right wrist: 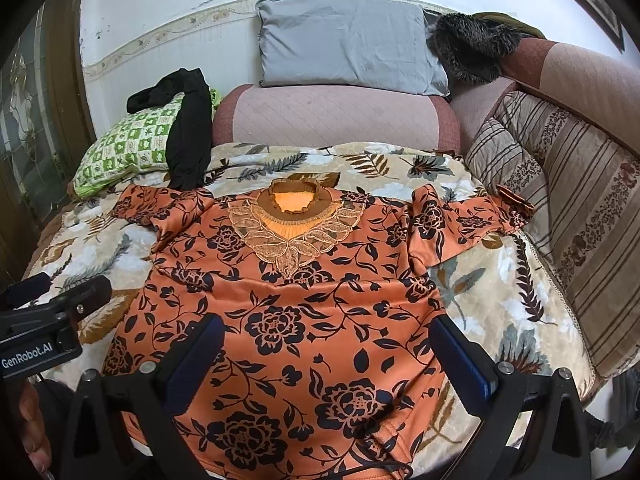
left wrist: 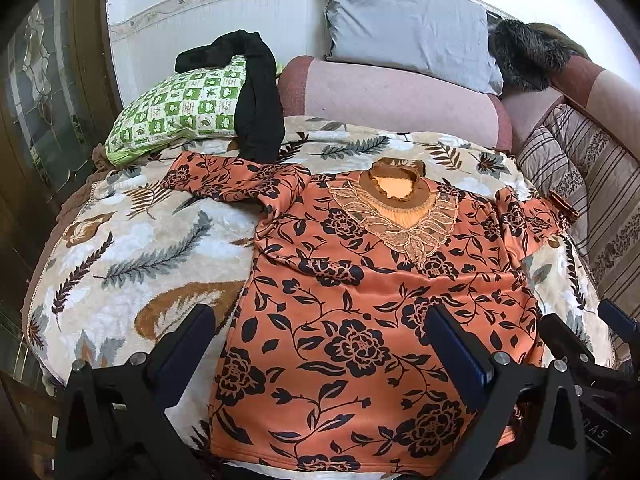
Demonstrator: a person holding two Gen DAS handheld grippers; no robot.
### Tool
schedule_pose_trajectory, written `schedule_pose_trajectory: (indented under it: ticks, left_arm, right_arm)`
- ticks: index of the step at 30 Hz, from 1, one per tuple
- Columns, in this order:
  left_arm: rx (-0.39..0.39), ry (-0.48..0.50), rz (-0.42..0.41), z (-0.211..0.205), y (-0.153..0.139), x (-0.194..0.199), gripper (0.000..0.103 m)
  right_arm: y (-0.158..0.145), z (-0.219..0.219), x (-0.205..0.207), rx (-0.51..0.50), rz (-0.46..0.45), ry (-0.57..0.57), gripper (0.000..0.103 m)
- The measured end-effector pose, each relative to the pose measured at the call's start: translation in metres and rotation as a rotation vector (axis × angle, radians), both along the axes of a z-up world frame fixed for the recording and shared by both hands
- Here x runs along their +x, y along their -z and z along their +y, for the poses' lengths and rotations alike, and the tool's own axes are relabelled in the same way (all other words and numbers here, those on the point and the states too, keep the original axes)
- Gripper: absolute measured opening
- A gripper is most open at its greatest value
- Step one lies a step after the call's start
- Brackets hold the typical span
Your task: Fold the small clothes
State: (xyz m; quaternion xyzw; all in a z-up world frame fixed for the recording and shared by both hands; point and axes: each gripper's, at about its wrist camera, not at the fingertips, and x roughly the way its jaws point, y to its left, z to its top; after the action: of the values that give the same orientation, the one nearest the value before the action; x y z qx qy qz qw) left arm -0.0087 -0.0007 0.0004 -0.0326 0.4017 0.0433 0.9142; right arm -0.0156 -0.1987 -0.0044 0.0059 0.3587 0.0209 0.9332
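Your left gripper point(left wrist: 320, 344): jaws spread wide, holding nothing, poised above the lower left part of the orange floral top point(left wrist: 360, 320). Your right gripper point(right wrist: 328, 352): jaws likewise wide apart, empty, above the top's lower hem area. The top lies front up on the leaf-patterned blanket point(left wrist: 140, 248), sleeves out to either side, lace collar toward the sofa back. Behind it: a green checked pillow point(left wrist: 176, 112) with a black garment point(left wrist: 256, 100) draped across it, a grey pillow point(left wrist: 408, 28), and a striped cushion point(right wrist: 568, 208) to your right.
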Motion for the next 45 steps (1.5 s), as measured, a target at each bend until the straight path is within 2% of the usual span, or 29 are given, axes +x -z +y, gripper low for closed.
schedule_pose_trajectory:
  ticks: [20,31,33,36,41,43,45]
  left_arm:
    - [0.001,-0.001,0.004,0.002,0.001,0.002,0.103]
    - [0.004,0.01,0.031,0.0,0.014,0.014,0.103]
    - [-0.039,0.02,0.064,0.004,0.027,0.02,0.103]
    - [-0.076,0.011,0.153,0.013,0.057,0.031,0.103]
    - [-0.096,-0.002,0.183,0.017,0.084,0.04,0.103]
    - [-0.09,0.008,0.182,0.015,0.09,0.046,0.103]
    - [-0.09,0.012,0.191,0.015,0.096,0.053,0.103]
  right_arm:
    - [0.0,-0.001,0.002,0.003,-0.003,0.001,0.103]
    - [0.005,-0.004,0.007,0.02,-0.004,-0.008,0.103]
    - [0.011,-0.014,0.012,0.062,0.009,-0.022,0.103]
    - [0.03,-0.057,0.028,0.211,0.057,0.008,0.103]
    - [0.065,-0.192,0.073,0.582,0.05,0.204,0.103]
    - [0.084,-0.253,0.103,0.686,0.044,0.319,0.102]
    - [0.1,-0.297,0.133,0.749,0.041,0.371,0.101]
